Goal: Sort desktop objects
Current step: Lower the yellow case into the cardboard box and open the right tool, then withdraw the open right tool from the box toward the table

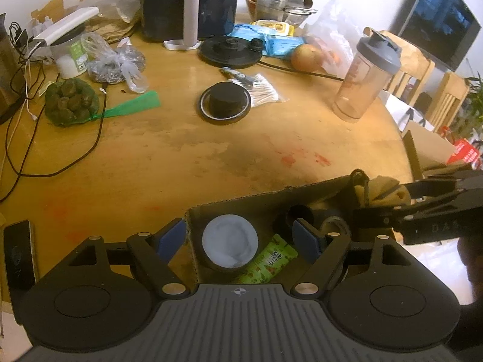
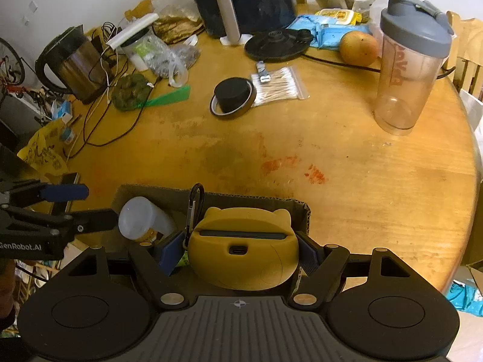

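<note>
The cardboard box [image 1: 265,202] already holds a white bottle [image 1: 230,239] and a green snack packet [image 1: 268,261] beneath the wide-open, empty left tool [image 1: 241,238], while the right tool [image 2: 241,249] clamps a yellow cat-eared case [image 2: 244,247] above it, with the tape roll [image 2: 233,98], cotton swabs [image 2: 279,84] and shaker bottle [image 2: 407,69] left on the worktop [image 2: 347,166].

Both cameras ride on the grippers, looking steeply down and forward across the round table [image 1: 169,157] toward the air fryer [image 1: 190,3] at the far wall. Each hangs close over the cardboard box [image 2: 265,200] at the near edge, the left one nearer its left end. Both take in the shaker [image 2: 407,60] and the tape roll [image 1: 225,102].
</note>
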Demonstrator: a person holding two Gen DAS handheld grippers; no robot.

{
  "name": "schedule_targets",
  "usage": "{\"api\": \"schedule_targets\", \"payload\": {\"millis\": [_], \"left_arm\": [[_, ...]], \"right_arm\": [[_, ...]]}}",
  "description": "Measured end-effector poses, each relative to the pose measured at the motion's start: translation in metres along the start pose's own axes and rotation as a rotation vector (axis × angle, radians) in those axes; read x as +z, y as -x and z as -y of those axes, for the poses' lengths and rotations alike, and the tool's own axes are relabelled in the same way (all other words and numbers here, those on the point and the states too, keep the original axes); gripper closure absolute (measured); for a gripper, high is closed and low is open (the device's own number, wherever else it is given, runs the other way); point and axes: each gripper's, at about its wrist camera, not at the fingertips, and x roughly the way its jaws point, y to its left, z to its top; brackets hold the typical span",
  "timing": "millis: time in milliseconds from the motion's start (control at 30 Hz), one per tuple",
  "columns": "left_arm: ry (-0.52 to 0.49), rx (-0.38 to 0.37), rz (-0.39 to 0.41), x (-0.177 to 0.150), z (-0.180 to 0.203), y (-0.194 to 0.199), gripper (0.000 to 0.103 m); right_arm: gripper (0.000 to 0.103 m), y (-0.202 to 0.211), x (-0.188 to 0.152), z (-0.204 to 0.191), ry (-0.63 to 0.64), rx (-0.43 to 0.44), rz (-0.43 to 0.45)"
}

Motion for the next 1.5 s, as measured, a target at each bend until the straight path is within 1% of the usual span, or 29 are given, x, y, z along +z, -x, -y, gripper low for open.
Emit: {"api": "schedule_targets", "payload": {"millis": [267,400,467,533,600,1067,1333,1500], "left_arm": [[0.015,0.013,-0.006,0.006,-0.001,-0.003,0.025],[0.022,0.019,-0.010,0.008,0.001,-0.005,0.025],[0.025,0.020,-0.009,0.010,0.001,-0.007,0.025],[0.028,0.024,-0.008,0.012,0.002,-0.008,0.025],[0.032,0.028,-0.008,0.014,0.002,-0.009,0.025],[0.031,0.067,0.008,0.022,0.004,-0.013,0.025],[-0.011,0.102,0.031,0.024,0.003,-0.007,0.025],[-0.022,0.094,0.036,0.024,-0.004,-0.002,0.025]], "right_arm": [[0.023,-0.011,0.006,0.003,0.008,0.022,-0.023],[0.006,-0.011,0.011,0.008,-0.011,0.012,-0.007],[0.004,-0.009,0.013,0.012,-0.017,0.006,0.005],[0.003,-0.009,0.015,0.016,-0.026,0.002,0.005],[0.000,-0.009,0.015,0.021,-0.039,-0.003,0.003],[0.000,-0.001,0.011,0.034,-0.070,-0.028,0.012],[0.000,0.006,0.015,0.035,-0.065,-0.061,0.025],[0.000,0.011,0.018,0.033,-0.065,-0.075,0.032]]}}
